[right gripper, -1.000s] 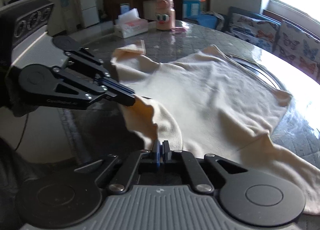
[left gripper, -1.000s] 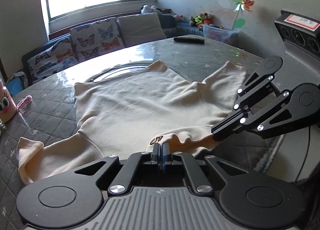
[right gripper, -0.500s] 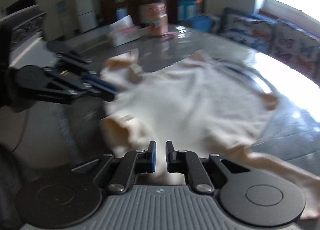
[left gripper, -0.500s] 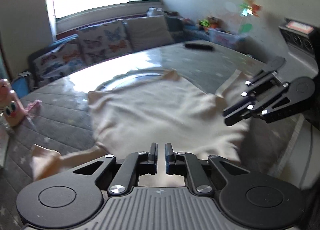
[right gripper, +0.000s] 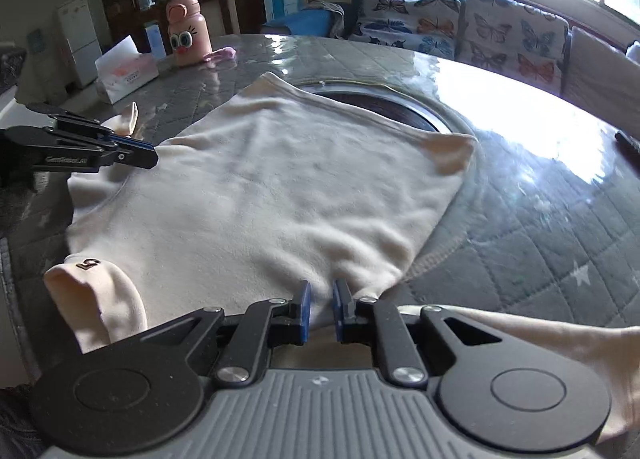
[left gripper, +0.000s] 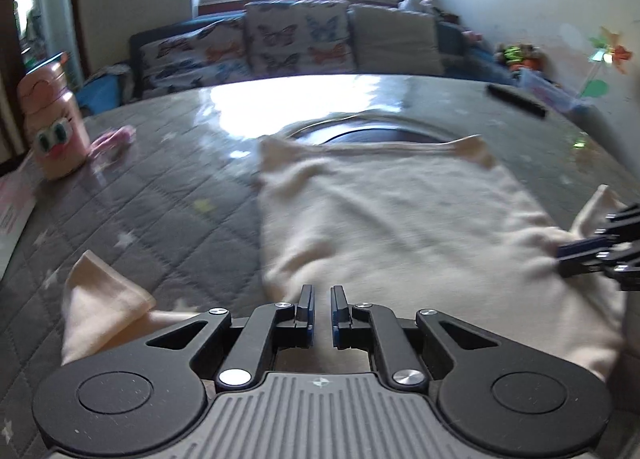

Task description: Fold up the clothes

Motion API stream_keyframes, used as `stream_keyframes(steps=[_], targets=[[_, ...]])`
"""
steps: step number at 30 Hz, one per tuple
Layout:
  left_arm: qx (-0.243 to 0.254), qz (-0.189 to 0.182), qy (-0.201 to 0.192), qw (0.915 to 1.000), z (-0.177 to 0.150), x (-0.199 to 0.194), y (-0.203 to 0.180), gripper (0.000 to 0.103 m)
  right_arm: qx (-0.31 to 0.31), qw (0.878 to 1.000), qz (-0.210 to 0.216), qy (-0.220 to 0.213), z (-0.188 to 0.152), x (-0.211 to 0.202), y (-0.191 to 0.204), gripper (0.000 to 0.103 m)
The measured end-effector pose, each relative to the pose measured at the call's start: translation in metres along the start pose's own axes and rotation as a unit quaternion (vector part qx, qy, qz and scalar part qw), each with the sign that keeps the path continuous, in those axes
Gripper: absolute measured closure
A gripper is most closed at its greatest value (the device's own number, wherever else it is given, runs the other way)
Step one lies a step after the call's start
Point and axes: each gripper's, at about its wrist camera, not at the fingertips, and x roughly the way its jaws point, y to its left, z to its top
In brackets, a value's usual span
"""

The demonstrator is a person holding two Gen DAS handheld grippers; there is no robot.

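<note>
Change: a second ago both claws pinched the top's near edge; now both have let go, and the garment lies loose on the desk (left gripper: 168,195).
Meaning: the spreading step looks done; a sleeve fold is likely next.
Bottle (left gripper: 52,127): pink, upper left of the left view, standing clear of the cloth.
Tissue box (right gripper: 126,73): upper left of the right view, beside the bottle; a tissue sticks up from it. No other container is in view.
Left sleeve (left gripper: 102,307): lower left of the left view, crumpled, cuff turned up.
Left claw (left gripper: 321,311): bottom centre, jaws a narrow slit apart, nothing between them.
Top (right gripper: 280,195): cream, spread flat mid-frame, hem toward the sofa (left gripper: 296,39), collar toward the camera.
Right claw (right gripper: 321,307): bottom centre of its view, slightly parted, empty, just over the top's near edge.
</note>
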Motion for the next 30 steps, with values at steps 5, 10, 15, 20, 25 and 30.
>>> stream_keyframes(steps=[5,10,15,20,25,30], targets=[[-0.003,0.002,0.004,1.0000,-0.001,-0.005,0.011,0.094,-0.006,1.000,0.003,-0.001,0.004,-0.005,-0.002,0.091],[0.003,-0.002,-0.004,1.0000,0.009,-0.001,0.004,0.094,-0.001,1.000,0.002,-0.006,0.016,0.001,-0.011,0.078],[0.013,0.013,0.016,0.9997,0.011,0.015,0.005,0.094,0.005,1.000,0.008,0.004,0.018,0.009,-0.021,0.079],[0.013,0.018,0.004,0.9997,0.026,0.018,0.007,0.080,0.009,1.000,-0.015,-0.005,0.029,0.009,-0.034,0.075],[0.014,0.030,-0.002,0.9994,0.046,0.033,0.006,0.068,0.044,0.998,-0.039,-0.017,0.046,0.021,-0.064,0.075],[-0.001,0.039,-0.005,0.9992,0.071,0.056,0.008,0.060,0.067,0.996,-0.056,-0.030,0.068,0.041,-0.090,0.075]])
